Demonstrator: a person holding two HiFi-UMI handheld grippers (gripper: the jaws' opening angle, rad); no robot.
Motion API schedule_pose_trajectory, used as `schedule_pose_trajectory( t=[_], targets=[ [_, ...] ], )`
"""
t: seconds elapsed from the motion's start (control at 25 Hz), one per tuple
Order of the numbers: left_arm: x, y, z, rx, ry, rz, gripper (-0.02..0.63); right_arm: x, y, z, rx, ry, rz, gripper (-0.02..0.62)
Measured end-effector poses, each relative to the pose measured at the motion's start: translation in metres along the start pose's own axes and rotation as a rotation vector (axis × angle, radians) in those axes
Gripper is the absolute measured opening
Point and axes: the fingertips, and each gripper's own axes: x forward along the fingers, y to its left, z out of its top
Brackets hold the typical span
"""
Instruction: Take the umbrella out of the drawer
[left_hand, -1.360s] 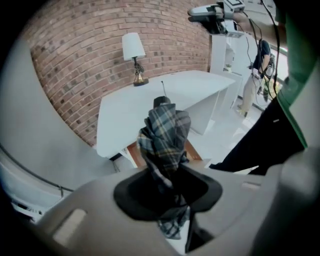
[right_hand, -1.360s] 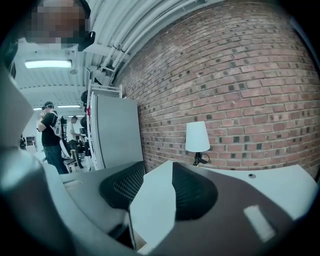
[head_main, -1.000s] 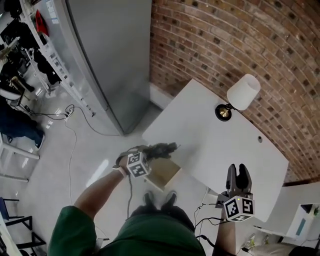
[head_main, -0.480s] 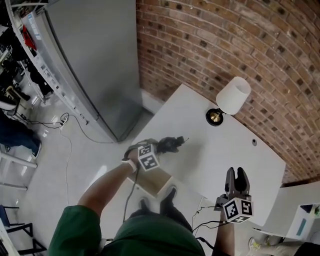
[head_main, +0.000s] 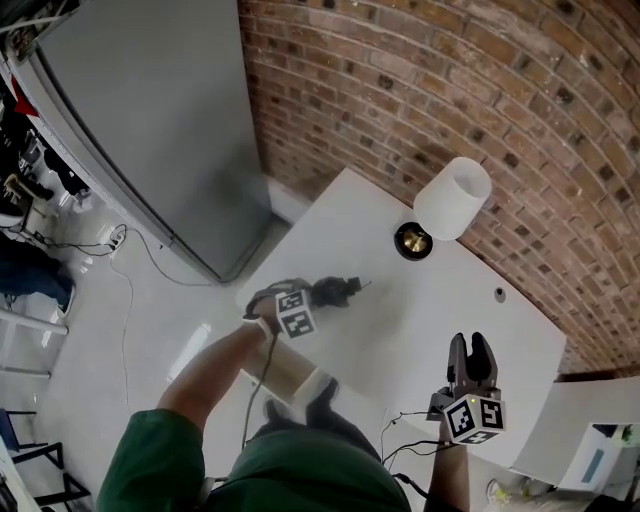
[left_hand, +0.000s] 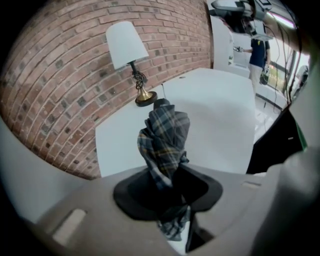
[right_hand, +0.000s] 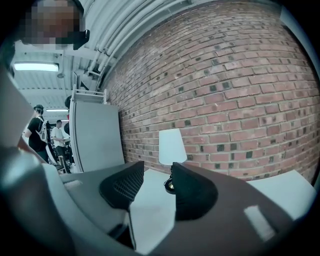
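Overhead, the head view shows two grippers. The left gripper (head_main: 318, 297) is clamped on the one umbrella (head_main: 338, 290), a dark folded bundle that lies over the near left corner of the single white table (head_main: 470, 300), outside the tan drawer (head_main: 288, 368), which juts out below the table's edge. Whether the umbrella touches the tabletop cannot be told. The right gripper (head_main: 470, 348) hangs over the table's near right edge, well apart from the umbrella. One lamp (head_main: 452, 199) with a white shade stands at the back of the table, against the brick wall (head_main: 450, 90), and one grey cabinet (head_main: 140, 130) fills the upper left.

In the left gripper view, the two jaws of the left gripper (left_hand: 167, 189) are drawn nearly together on the umbrella (left_hand: 164, 139), whose plaid fabric stands up from between them. Beyond it are the table (left_hand: 215, 105), the lamp (left_hand: 126, 44) and one person (left_hand: 258, 50) far off.

In the right gripper view, the right gripper (right_hand: 156, 172) has its two jaws a narrow gap apart with nothing held; the lamp (right_hand: 172, 147) shows through the gap, far behind. Two people (right_hand: 37, 131) stand at the far left, beside the grey cabinet (right_hand: 95, 135).
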Motion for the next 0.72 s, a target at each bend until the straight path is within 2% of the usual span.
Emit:
schedule_pose_trajectory(
  t=[0.24,0.36,0.56,0.72],
  targets=[
    [0.030,0.005,-0.004,0.022,0.076,-0.016,0.121,0.018,-0.016,0.000,0.008,0.008,0.022,0.175],
    [0.037,0.008,-0.003,0.004,0.076,-0.009,0.134,0.022,-0.022,-0.002,0.010,0.025,0.023,0.175],
    [0.024,0.020,0.008,0.000,0.001,0.064,0.202,0.026,-0.023,-0.001,0.015,0.020,0.030,0.175],
    [-0.013,0.044,0.017,-0.027,-0.088,0.174,0.207,0.032,-0.013,0.001,0.021,0.010,0.054,0.175]
  ],
)
